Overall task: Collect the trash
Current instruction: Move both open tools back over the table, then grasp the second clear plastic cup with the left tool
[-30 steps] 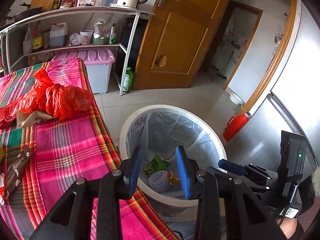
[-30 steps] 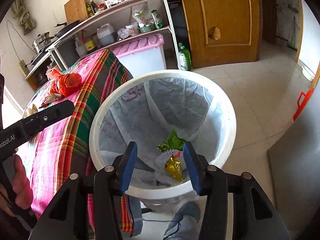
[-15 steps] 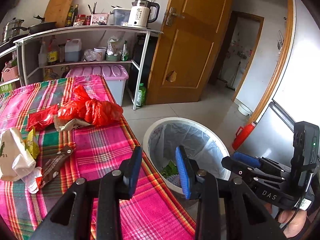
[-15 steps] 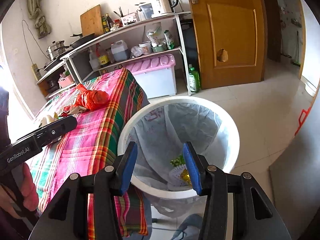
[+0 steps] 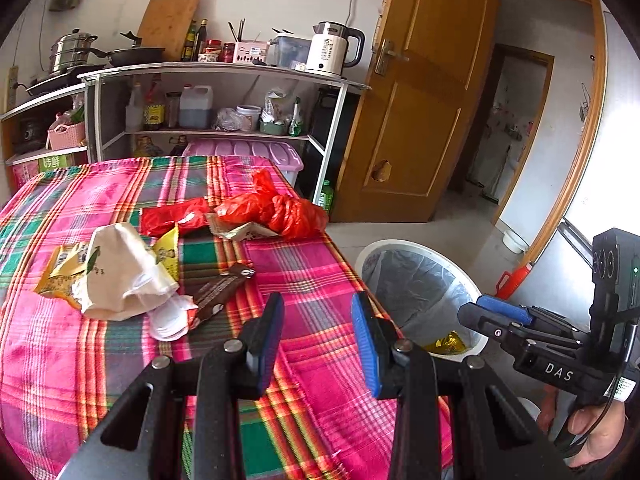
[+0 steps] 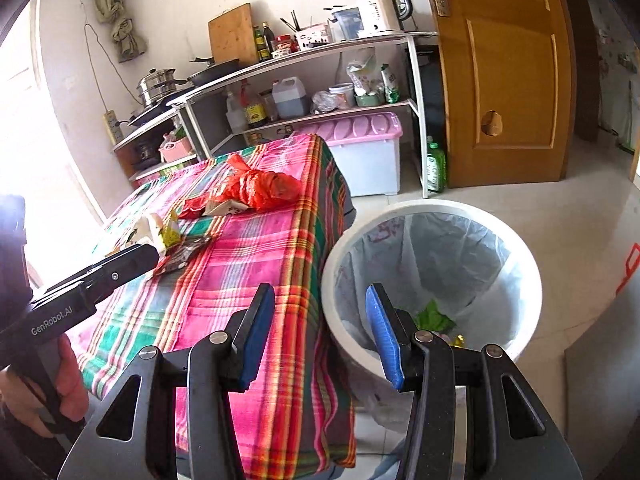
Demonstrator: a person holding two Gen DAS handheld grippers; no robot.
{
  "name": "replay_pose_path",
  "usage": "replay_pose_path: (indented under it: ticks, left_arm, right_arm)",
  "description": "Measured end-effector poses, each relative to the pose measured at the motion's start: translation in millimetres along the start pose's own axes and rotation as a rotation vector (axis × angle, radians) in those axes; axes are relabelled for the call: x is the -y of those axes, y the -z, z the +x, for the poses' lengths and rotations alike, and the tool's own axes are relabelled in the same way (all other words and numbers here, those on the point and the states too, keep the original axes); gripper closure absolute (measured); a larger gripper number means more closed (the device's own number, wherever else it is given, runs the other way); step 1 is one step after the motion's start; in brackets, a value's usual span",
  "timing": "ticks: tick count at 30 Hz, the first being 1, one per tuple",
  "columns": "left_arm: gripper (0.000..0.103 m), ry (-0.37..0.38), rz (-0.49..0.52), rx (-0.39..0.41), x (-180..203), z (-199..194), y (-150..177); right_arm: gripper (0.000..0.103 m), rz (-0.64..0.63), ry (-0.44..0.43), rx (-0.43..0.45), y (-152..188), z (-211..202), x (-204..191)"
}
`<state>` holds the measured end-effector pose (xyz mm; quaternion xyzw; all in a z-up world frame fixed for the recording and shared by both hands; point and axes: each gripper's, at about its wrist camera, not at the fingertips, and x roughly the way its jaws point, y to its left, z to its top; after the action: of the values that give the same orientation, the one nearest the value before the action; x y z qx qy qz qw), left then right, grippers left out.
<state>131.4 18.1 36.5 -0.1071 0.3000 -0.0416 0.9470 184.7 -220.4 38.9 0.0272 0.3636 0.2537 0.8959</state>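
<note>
My left gripper (image 5: 316, 336) is open and empty above the near right part of the plaid-covered table (image 5: 304, 276). Trash lies on the table: a red plastic bag (image 5: 280, 206), a red wrapper (image 5: 172, 216), a white paper bag (image 5: 120, 268), a yellow snack packet (image 5: 60, 272) and a brown wrapper (image 5: 220, 290). A white bin (image 6: 432, 276) with a clear liner stands on the floor right of the table, with green and gold scraps (image 6: 434, 316) inside. My right gripper (image 6: 318, 332) is open and empty, over the table's corner beside the bin.
A white metal shelf (image 5: 224, 68) with a kettle (image 5: 334, 50), pots and bottles stands behind the table. A pink-lidded storage box (image 5: 256, 152) sits under it. A wooden door (image 5: 420, 92) is to the right. A red jug (image 5: 514, 280) stands on the floor.
Both grippers have risen and drawn back from over the bin. The left one has swung left over the table, bringing the pile of trash into view. Both stay open.
</note>
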Motion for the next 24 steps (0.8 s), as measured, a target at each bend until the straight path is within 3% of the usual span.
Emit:
replay_pose_path:
  ticks: [11,24]
  left_arm:
    - [0.057,-0.101,-0.085,0.019,-55.2,-19.4,12.4]
    - [0.057,-0.138,-0.183,-0.051,-91.7,9.0,10.9]
  right_arm:
    - [0.054,-0.032,-0.047,-0.053,3.2,16.0,-30.6]
    - [0.054,-0.086,-0.081,-0.084,-6.4,40.2,-56.9]
